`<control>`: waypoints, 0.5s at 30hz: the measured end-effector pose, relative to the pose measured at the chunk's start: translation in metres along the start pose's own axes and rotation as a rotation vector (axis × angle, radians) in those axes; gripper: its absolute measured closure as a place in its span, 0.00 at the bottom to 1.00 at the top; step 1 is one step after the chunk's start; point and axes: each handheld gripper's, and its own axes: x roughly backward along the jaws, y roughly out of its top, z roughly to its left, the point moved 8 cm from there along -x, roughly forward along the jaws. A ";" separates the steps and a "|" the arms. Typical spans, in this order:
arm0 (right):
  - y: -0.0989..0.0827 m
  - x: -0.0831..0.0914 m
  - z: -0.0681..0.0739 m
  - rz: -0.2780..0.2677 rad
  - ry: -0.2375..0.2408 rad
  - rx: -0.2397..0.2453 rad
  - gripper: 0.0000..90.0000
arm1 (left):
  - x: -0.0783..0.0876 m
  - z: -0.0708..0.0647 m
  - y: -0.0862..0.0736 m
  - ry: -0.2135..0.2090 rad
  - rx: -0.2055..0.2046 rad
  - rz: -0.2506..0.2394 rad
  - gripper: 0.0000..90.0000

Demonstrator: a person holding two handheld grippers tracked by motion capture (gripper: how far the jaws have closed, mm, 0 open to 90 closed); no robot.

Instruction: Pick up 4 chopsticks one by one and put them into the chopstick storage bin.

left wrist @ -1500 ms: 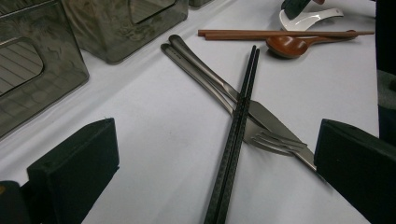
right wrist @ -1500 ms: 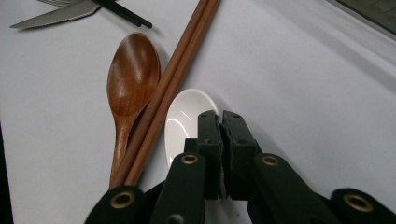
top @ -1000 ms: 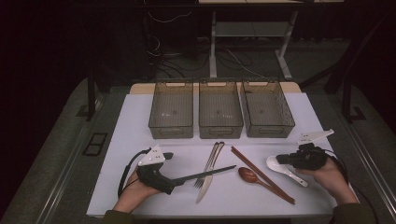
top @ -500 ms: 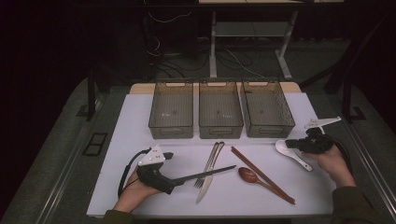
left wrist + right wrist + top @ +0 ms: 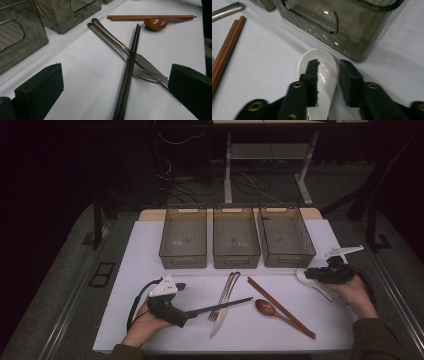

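r gripper [image 5: 306, 273] has shifted right and a bit down vs a sec ago, off the brown spoon/chopstick area, and now sits at the white spoon [image 5: 317, 285] by the right edge of the mat [image 5: 125, 320], just in front of the right bin [image 5: 286, 237]. its jaws have just been opening: in the r gripper view they're part open, narrow-ish, one pad over the spoon [image 5: 322, 75] bowl, the other at its far rim, nothing pinched yet, spoon flat on the mat and lying free. reads as the approach for a pick, prob sorting cutlery into the 3 bins; all bins look empty, so v early. next calls for lowering so the pads straddle the bowl or neck, then closing; glazed and curved, so it could slip or tip out. l gripper [image 5: 186, 314] hasn't moved, resting on the mat at front left, jaws wide w/ the black chopsticks [image 5: 128, 67] lying loose btwn them, not squeezed, crossing over the fork [image 5: 150, 75] and knife [image 5: 117, 42]. brown chopsticks [image 5: 281, 306] and brown spoon [image 5: 266, 308] lie untouched btwn the two hands.
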 end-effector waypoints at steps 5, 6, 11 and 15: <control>0.003 0.010 0.004 -0.025 -0.050 0.019 0.57 | 0.004 -0.001 -0.001 0.005 0.011 -0.008 0.00; 0.003 0.013 0.006 -0.030 -0.055 0.022 0.55 | 0.004 -0.001 -0.002 0.005 0.011 -0.008 0.00; 0.002 0.026 0.026 -0.052 -0.054 0.041 0.67 | 0.005 -0.003 -0.001 0.007 0.018 -0.016 0.00; 0.000 0.031 0.049 -0.052 -0.022 0.053 0.82 | 0.005 -0.005 -0.001 0.006 0.016 -0.013 0.00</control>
